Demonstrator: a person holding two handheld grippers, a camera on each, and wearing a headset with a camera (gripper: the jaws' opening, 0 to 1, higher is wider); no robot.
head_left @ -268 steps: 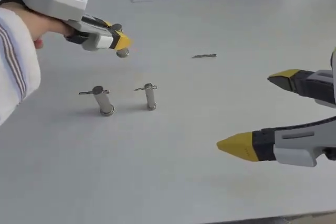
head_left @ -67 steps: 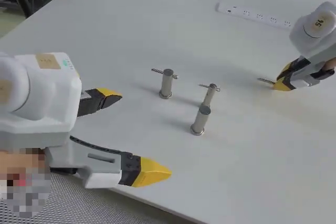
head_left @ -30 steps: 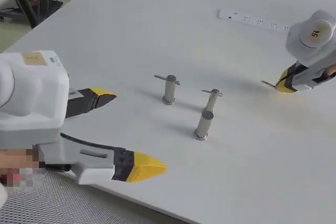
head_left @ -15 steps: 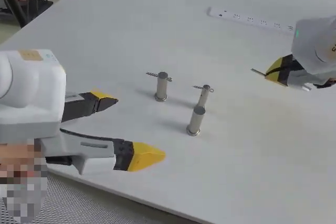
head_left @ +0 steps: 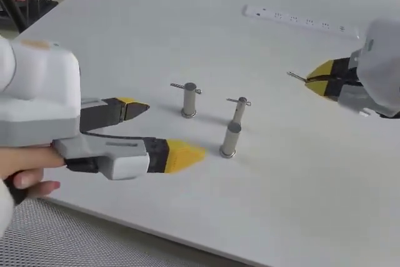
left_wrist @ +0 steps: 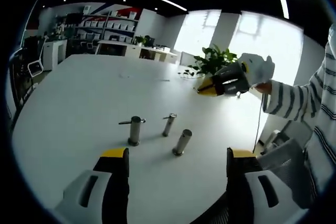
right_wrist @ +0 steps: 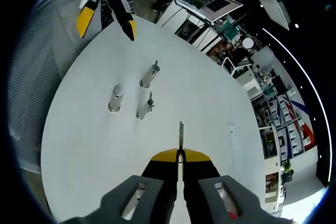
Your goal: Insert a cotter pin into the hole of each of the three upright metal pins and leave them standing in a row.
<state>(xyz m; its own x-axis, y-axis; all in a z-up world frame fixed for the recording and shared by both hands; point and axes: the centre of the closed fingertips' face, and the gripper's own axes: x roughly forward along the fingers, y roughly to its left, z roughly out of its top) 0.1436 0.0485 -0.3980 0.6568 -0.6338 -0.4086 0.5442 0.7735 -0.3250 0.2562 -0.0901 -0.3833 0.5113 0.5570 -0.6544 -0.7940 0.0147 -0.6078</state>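
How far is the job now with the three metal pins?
Done: the first pin and the second pin each carry a cotter pin. In hand: the right hand-held gripper is shut on the third cotter pin. Left to do: the bare pin has none and stands out of line.

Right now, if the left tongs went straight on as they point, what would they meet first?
Probably the bare pin, nearest and about centred between the left tongs; depth is unclear.
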